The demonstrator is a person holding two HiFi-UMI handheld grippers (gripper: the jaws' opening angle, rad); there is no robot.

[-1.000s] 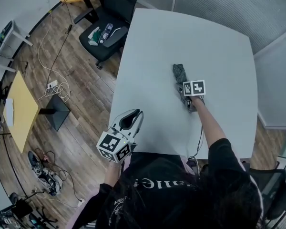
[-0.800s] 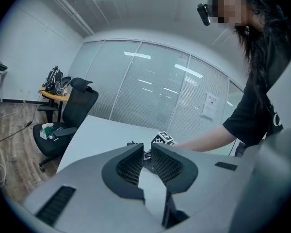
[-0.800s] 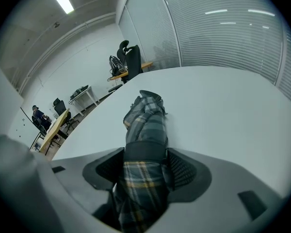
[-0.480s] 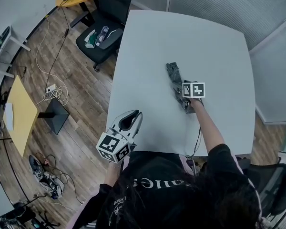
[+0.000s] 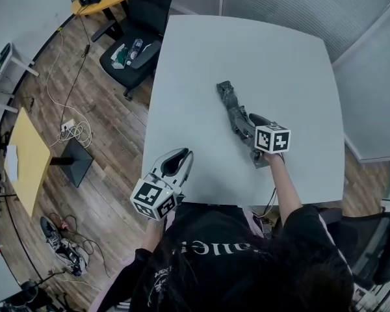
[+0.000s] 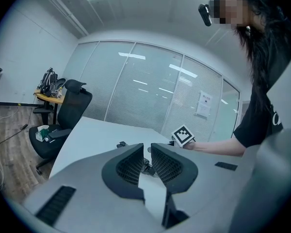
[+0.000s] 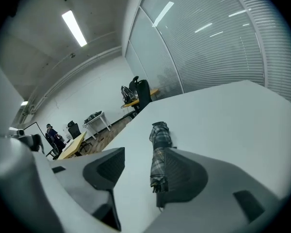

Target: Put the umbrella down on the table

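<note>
- Evidently, in the head view the release step is in hand: the folded grey plaid umbrella (image 5: 233, 111) lies flat on the pale grey table (image 5: 201, 51). Its long axis slants from far-left to near-right, where the right gripper (image 5: 254, 119) hovers.
- Left gripper view: the left gripper (image 6: 147, 152), narrowed to a slit, holds nothing.
- Right gripper view: wide jaws are closing slightly. The umbrella lies between them unpinched, pointing away. Next move: lift clear without snagging the cloth.
</note>
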